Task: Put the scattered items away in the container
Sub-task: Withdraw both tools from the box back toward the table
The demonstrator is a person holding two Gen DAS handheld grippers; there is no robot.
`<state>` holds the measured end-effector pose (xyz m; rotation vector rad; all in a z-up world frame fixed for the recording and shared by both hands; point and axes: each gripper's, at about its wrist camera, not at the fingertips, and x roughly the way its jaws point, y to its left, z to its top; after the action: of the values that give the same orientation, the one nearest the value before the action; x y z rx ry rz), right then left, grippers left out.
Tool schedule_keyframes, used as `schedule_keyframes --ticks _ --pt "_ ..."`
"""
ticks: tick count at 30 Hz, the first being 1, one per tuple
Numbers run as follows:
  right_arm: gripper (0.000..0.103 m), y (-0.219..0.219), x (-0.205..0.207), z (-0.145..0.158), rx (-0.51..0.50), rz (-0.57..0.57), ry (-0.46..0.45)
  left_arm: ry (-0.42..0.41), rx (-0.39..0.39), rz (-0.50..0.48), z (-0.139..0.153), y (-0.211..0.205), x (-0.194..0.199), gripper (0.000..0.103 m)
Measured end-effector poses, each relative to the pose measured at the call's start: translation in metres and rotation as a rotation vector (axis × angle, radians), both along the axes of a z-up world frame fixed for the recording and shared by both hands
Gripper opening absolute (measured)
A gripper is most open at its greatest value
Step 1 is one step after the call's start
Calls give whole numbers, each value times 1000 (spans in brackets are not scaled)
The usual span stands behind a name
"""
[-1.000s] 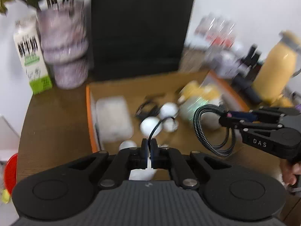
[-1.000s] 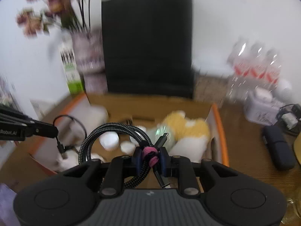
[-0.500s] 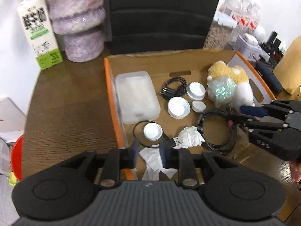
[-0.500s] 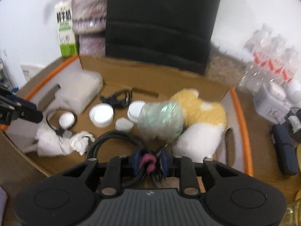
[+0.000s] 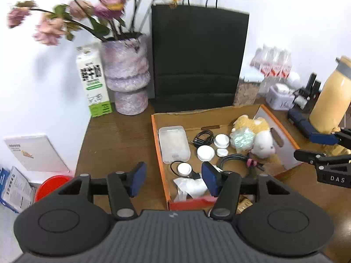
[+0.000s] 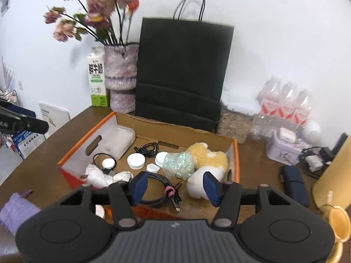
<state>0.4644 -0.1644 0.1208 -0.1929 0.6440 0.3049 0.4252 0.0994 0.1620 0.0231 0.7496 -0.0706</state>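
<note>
An orange-edged cardboard box (image 5: 158, 144) (image 6: 236, 160) stands on the wooden table. In it lie a clear plastic case (image 5: 173, 146), a braided cable with a pink tie (image 6: 163, 191) (image 5: 235, 160), a thin cable with a white puck (image 5: 183, 168) (image 6: 108, 163), white lids (image 6: 136, 160), crumpled tissue (image 5: 190, 186) and a plush toy (image 6: 206, 157). My left gripper (image 5: 172, 178) is open and empty over the box's near left edge. My right gripper (image 6: 174, 185) is open and empty above the braided cable; it also shows in the left wrist view (image 5: 316, 146).
A black paper bag (image 5: 197, 59), a purple vase with flowers (image 5: 127, 74) and a milk carton (image 5: 94, 81) stand behind the box. Water bottles (image 6: 285, 107), a dark case (image 6: 294, 184) and a yellow jug (image 5: 331, 100) are to the right. A purple pouch (image 6: 15, 210) lies at near left.
Both grippers have opened and pulled back and up. The left let go of the thin cable, the right let go of the braided cable; both cables now lie in the box.
</note>
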Motion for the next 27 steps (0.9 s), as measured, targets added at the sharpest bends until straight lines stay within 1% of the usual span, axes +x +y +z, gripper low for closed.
schedule_keyframes --ticks 3,4,6,8,9,13,16,18,21,22,25,27 --pt "59 -9 -26 11 7 -2 -23 -49 -21 12 12 -2 -38 66" --pt "61 -12 -34 14 9 -4 -27 -67 -21 0 15 -5 -50 68" --pt "61 -17 -50 19 15 -3 -33 -106 -10 -32 22 -13 -77 75" --pt "61 -21 -65 24 23 1 -38 -133 -3 -44 27 -19 -98 79" --pt "61 -23 -74 26 29 7 -41 -147 -4 -47 29 -21 -109 82" --pt "71 -29 -106 28 67 25 -49 -193 4 -33 23 -28 -145 87" --pt "72 -34 -130 26 93 31 -49 -211 15 -41 14 -36 -171 91" --pt "74 -39 -149 23 122 39 -50 -230 5 -43 8 -39 -189 95" --pt "79 -42 -181 15 143 48 -64 -257 -26 -51 -1 -43 -217 98" --pt "82 -41 -192 13 144 53 -71 -260 -32 -60 -4 -45 -224 98" --pt "82 -37 -220 7 105 65 -90 -261 -12 -108 -6 -53 -242 98" --pt "83 -35 -237 6 85 59 -117 -284 -13 -103 -7 -53 -255 101"
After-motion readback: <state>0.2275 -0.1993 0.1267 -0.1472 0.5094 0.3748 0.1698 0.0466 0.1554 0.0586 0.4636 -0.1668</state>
